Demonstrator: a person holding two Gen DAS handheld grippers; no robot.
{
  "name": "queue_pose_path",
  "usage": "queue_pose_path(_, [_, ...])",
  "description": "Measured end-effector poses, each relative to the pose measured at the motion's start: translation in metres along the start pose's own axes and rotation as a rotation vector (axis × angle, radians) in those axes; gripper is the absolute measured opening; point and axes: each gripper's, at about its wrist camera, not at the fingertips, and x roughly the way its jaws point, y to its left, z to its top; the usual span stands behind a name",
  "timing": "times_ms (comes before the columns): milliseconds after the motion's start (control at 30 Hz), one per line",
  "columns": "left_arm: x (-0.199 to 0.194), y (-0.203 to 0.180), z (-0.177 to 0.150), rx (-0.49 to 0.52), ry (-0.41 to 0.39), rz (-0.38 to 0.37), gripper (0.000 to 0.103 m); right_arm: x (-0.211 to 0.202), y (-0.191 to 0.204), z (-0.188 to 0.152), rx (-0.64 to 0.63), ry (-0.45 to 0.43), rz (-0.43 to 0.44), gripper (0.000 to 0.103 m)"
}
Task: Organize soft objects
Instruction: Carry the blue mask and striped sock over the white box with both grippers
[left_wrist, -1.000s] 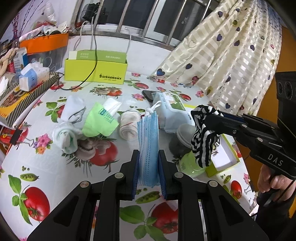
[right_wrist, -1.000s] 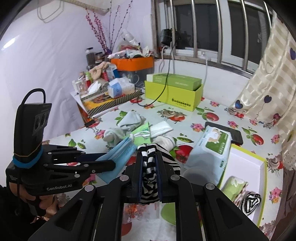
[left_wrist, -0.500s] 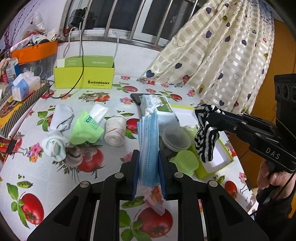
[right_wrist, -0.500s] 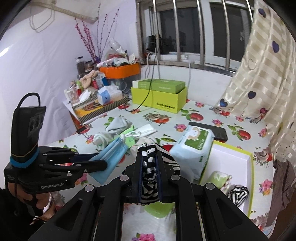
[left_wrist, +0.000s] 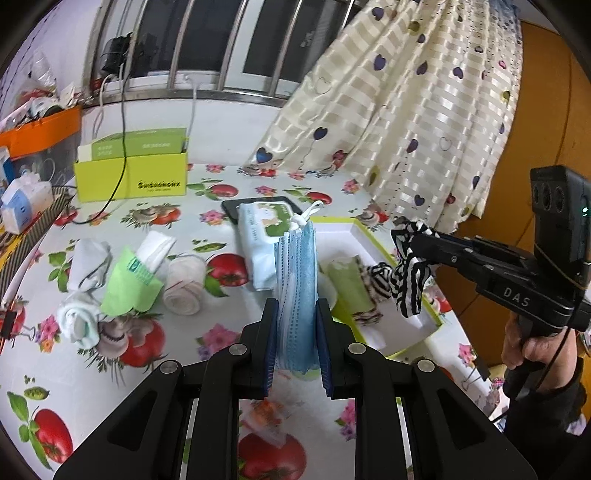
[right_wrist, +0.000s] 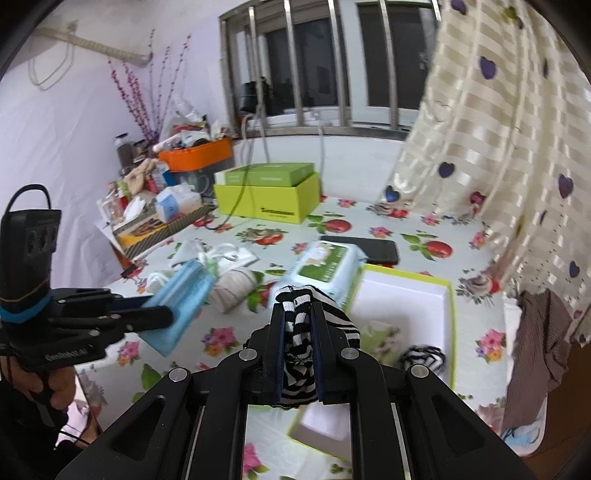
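My left gripper (left_wrist: 295, 317) is shut on a stack of blue face masks (left_wrist: 296, 280), held above the table; it also shows in the right wrist view (right_wrist: 162, 314) with the masks (right_wrist: 181, 306). My right gripper (right_wrist: 298, 317) is shut on a black-and-white striped sock (right_wrist: 301, 354), held over the near edge of a white box with a lime rim (right_wrist: 402, 302). The right gripper (left_wrist: 410, 243) and the sock (left_wrist: 410, 277) show in the left wrist view, above the box (left_wrist: 373, 240). In the box lie a green item (left_wrist: 349, 284) and a striped sock (left_wrist: 376, 277).
On the fruit-print tablecloth lie rolled socks (left_wrist: 184, 284), a green packet (left_wrist: 129, 288), a wet-wipes pack (left_wrist: 262, 236) and a black phone (right_wrist: 362, 249). A lime box (left_wrist: 129, 173) stands at the back. Clutter fills the left edge; a curtain (left_wrist: 406, 110) hangs right.
Both grippers have moved to the right with their loads. The striped sock now hangs over the white box, and the masks are nearer to it.
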Motion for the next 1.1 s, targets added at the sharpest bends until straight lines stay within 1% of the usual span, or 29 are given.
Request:
queue_pose_path(200, [0.004,-0.015,0.006,0.025,-0.003,-0.019,0.020,-0.005,-0.031,-0.012,0.052,0.012,-0.053,0.012])
queue_pose_path(367, [0.009,-0.025,0.008,0.039,0.001,-0.034,0.020,0.000,-0.048,-0.024,0.080,0.045,-0.083,0.012])
queue_pose_path(767, [0.025,-0.053,0.015,0.085,0.023,-0.077,0.020,0.028,-0.084,-0.058,0.140,0.183,-0.185,0.012])
queue_pose_path(967, [0.037,-0.066,0.015,0.106,0.048,-0.101,0.020,0.055,-0.097,-0.074,0.176,0.244,-0.165,0.013])
queue_pose_path(1033, [0.043,-0.070,0.015,0.110,0.061,-0.106,0.020,0.059,-0.099,-0.077,0.193,0.242,-0.140,0.017])
queue_pose_path(1100, [0.048,-0.073,0.014,0.113,0.074,-0.111,0.020,0.055,-0.101,-0.075,0.208,0.211,-0.124,0.030])
